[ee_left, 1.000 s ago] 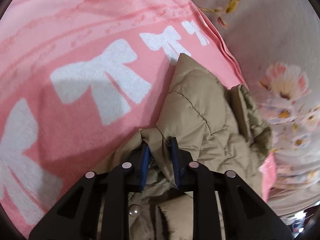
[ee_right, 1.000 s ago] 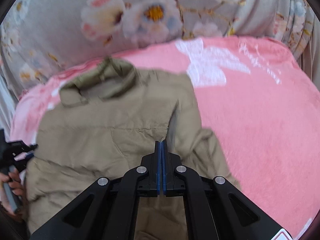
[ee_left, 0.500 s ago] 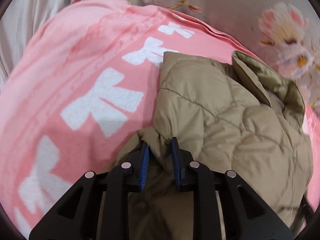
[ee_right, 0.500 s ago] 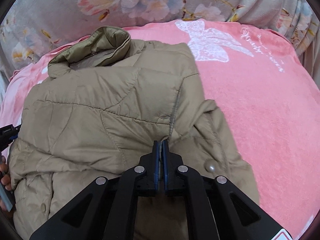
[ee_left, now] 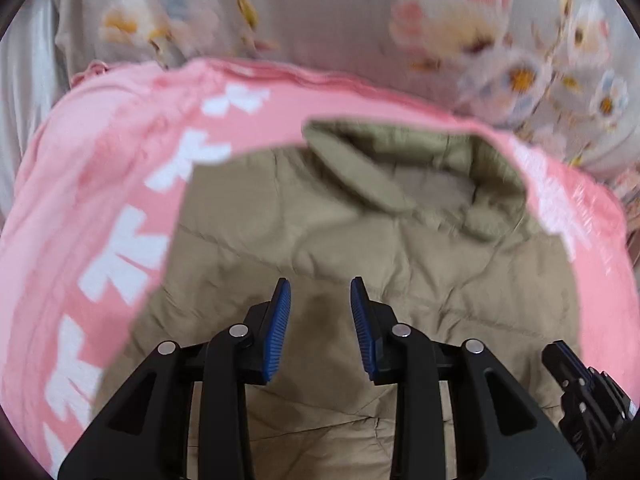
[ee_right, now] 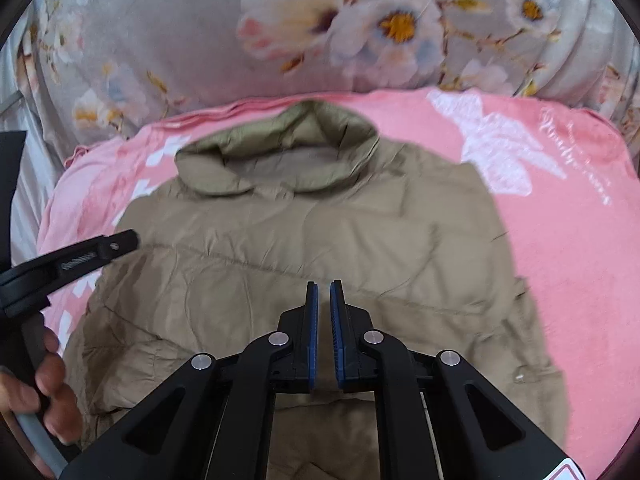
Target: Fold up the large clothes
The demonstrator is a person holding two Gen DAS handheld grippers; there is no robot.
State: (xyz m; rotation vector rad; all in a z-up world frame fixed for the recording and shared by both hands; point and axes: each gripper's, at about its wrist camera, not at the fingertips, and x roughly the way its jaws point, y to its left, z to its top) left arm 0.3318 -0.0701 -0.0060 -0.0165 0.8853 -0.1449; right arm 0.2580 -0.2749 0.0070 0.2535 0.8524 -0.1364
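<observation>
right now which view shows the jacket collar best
The right wrist view: the collar sits near the centre, fairly sharp, its whole curve visible above the jacket. The left wrist view also shows the collar, but smeared by motion blur.

No lettering can be made out with certainty. White cursive script runs along the pink blanket [ee_right: 580, 240] at about two o'clock in the right wrist view, too blurred to read. A small embossed marking sits on the left tongs [ee_right: 80, 258] at nine o'clock, also illegible.
</observation>
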